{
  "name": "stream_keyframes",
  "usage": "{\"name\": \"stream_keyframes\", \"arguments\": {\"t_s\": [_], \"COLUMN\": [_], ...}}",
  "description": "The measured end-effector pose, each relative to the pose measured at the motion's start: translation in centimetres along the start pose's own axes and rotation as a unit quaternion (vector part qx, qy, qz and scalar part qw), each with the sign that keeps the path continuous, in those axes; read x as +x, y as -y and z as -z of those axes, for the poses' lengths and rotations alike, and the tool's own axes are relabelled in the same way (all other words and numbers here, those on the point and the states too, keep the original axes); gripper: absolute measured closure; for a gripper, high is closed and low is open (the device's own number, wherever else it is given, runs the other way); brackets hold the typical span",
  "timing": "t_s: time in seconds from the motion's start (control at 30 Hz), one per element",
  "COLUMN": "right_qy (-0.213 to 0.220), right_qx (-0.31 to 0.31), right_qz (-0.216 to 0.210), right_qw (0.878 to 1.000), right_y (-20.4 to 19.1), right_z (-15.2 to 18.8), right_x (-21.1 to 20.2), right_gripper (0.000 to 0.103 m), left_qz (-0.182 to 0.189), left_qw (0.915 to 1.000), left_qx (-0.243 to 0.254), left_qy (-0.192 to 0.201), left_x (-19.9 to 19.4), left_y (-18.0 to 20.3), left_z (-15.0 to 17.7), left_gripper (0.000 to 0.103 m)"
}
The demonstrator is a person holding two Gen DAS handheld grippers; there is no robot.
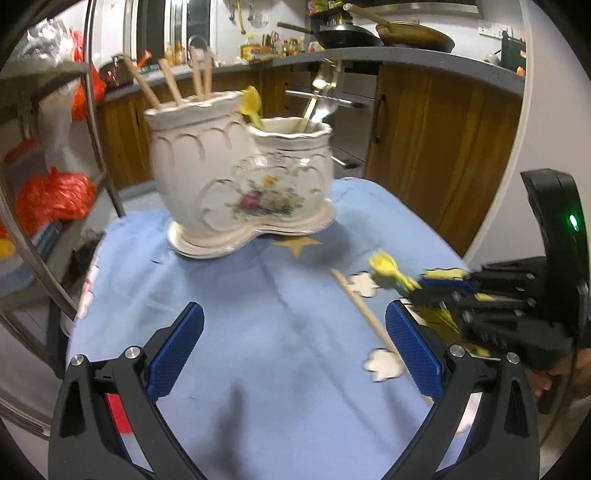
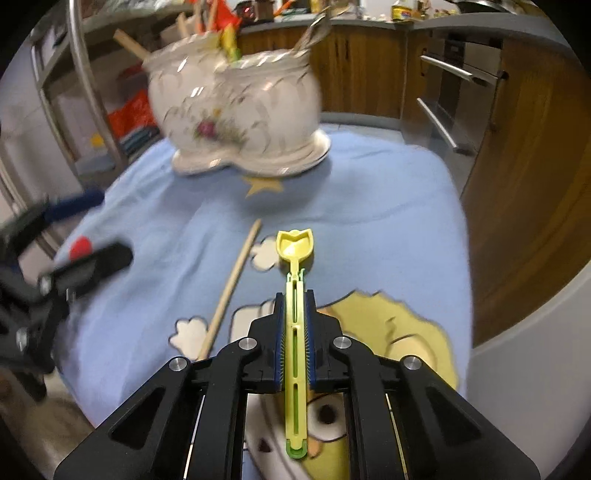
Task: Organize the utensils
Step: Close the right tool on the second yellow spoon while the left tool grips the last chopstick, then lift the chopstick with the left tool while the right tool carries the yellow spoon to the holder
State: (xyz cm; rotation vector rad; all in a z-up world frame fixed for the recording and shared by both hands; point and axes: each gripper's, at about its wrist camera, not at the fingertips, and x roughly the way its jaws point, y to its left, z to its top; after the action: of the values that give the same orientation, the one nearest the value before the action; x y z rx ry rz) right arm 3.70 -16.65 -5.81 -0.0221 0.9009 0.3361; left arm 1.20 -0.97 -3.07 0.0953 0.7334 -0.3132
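Over blue cloth [image 2: 369, 206], right claw [image 2: 294, 295] pinches yellow spoon [image 2: 295, 251]; left claw [image 1: 293, 325] gapes empty.

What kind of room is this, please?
Most likely a home kitchen: frying pans sit on the counter, with wooden cabinets below, and a ceramic utensil holder stands on the blue-clothed table.

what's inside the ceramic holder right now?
Holder: chopsticks in the taller compartment, metal spoons in the shorter, a yellow utensil between them. Their lower ends are hidden by the walls.
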Motion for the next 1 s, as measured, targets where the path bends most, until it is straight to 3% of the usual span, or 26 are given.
{"name": "stream_keyframes", "arguments": {"t_s": [0.07, 0.17, 0.3, 0.47, 0.5, 0.77, 1.0], "right_qy": [0.011, 0.015, 0.022, 0.031, 0.031, 0.014, -0.03], "right_qx": [0.018, 0.042, 0.045, 0.037, 0.036, 0.013, -0.03], "right_qz": [-0.002, -0.011, -0.012, -0.015, -0.016, -0.037, -0.059], "right_qw": [1.0, 0.999, 0.999, 0.999, 0.999, 0.999, 0.997], "right_y": [1.2, 2.6, 3.0, 3.0, 2.9, 2.3, 0.3], "right_z": [-0.4, -0.5, -0.7, -0.6, -0.6, -0.2, 0.5], "right_x": [-0.4, -0.6, -1.0, -1.5, -1.5, -1.6, -0.2], "right_gripper": [0.093, 0.093, 0.093, 0.093, 0.093, 0.093, 0.093], "left_qz": [0.01, 0.018, 0.021, -0.006, -0.006, -0.008, -0.01], "left_qw": [0.9998, 0.9978, 0.9944, 0.992, 0.9918, 0.9859, 0.9755], "left_qx": [0.008, 0.02, 0.032, 0.047, 0.052, 0.098, 0.14], "left_qy": [-0.018, -0.06, -0.099, -0.117, -0.117, -0.136, -0.169], "left_x": [0.3, 1.3, 2.8, 4.3, 4.4, 4.1, 3.2], "left_y": [1.4, 3.4, 5.7, 7.1, 7.2, 5.9, 3.3], "left_z": [0.0, 0.4, 1.3, 1.8, 1.7, 0.9, 1.5], "left_gripper": [0.009, 0.021, 0.049, 0.071, 0.088, 0.098, 0.098]}}
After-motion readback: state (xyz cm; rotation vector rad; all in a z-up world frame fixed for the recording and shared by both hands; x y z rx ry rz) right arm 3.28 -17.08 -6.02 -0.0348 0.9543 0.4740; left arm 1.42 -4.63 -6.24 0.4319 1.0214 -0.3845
